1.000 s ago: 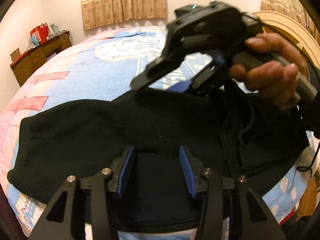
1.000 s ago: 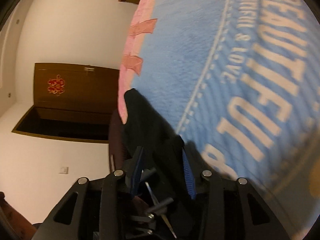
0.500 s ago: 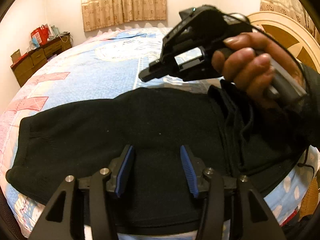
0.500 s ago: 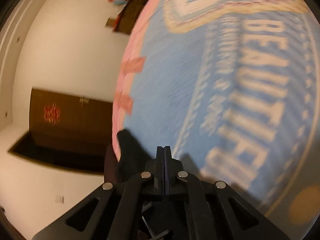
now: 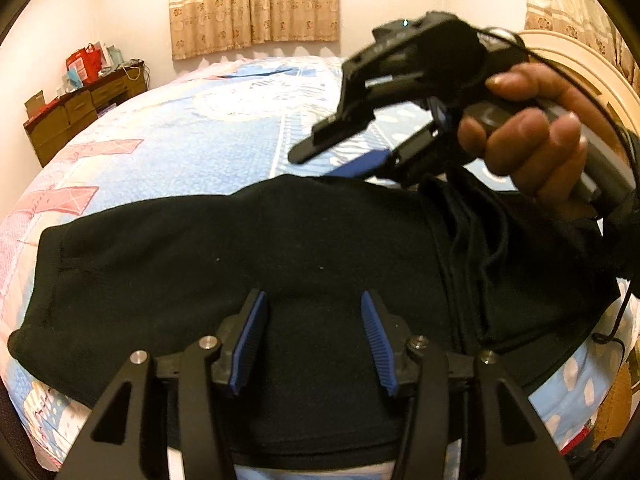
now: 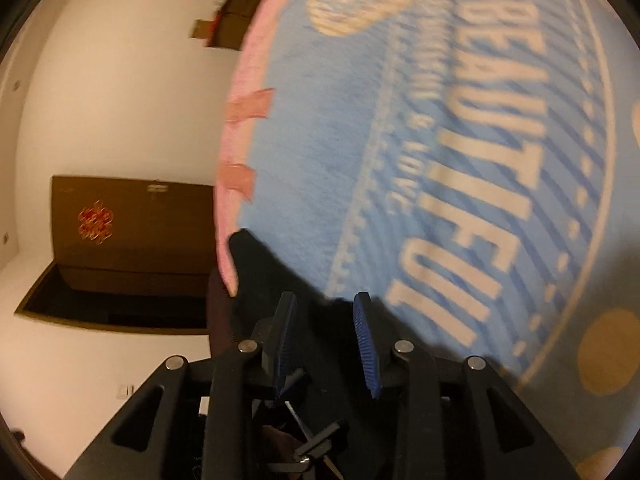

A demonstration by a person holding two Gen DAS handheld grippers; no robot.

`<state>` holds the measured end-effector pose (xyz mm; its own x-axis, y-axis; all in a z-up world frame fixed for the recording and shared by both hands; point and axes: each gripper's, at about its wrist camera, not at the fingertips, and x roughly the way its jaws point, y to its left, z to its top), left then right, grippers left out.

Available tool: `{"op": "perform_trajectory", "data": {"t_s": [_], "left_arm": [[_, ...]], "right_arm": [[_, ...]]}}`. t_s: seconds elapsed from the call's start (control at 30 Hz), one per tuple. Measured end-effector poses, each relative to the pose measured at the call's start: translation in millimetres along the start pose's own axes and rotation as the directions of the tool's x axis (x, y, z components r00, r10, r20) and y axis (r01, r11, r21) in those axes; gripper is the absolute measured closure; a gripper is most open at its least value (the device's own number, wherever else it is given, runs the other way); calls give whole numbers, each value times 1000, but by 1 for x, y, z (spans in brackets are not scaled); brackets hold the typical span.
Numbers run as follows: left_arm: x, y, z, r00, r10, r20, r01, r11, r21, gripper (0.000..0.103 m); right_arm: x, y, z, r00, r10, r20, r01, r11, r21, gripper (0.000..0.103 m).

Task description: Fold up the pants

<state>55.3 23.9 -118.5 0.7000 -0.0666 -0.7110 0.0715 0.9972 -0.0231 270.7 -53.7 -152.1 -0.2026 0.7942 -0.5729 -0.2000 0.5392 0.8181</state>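
Note:
Black pants (image 5: pixel 280 248) lie folded across the near part of the bed, with bunched layers at the right. My left gripper (image 5: pixel 314 312) hangs just over their near middle, open, its blue pads apart and no fabric pinched between them. A hand (image 5: pixel 532 140) holds my right gripper (image 5: pixel 320 162) in the air above the pants' far edge. Its jaws are opening and nothing sits between them. In the right wrist view the right gripper (image 6: pixel 325 312) shows a gap between its pads, and the pants (image 6: pixel 260 264) lie below it.
A blue and pink printed blanket (image 5: pixel 180 128) covers the bed and stretches far beyond the pants. A wooden dresser (image 5: pixel 80 108) with clutter stands at the back left, curtains (image 5: pixel 256 4) behind, a headboard (image 5: pixel 580 64) at the right. A brown door (image 6: pixel 132 232) shows in the right wrist view.
The right gripper's jaws stood around the pants' far edge, then shut and lifted clear, and now stand apart again. The left gripper has stayed put.

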Motion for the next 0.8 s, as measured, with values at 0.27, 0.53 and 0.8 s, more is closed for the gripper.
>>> {"op": "perform_trajectory", "data": {"t_s": [0.27,0.53,0.8], "left_arm": [[1,3,0,1000,2,6,-2,1000,5,50],[3,2,-2,1000,2,10,-2,1000,2,50],[0,-3,-9,1000,14,22,-14,1000,11,50]], "right_arm": [[18,8,-14,1000,-20,-9,20,998,-61,97],[-1,10,-11,991,-88,105,99,989,-106,99],[4,2,-4,992,-82,96,91,991,-96,97]]}}
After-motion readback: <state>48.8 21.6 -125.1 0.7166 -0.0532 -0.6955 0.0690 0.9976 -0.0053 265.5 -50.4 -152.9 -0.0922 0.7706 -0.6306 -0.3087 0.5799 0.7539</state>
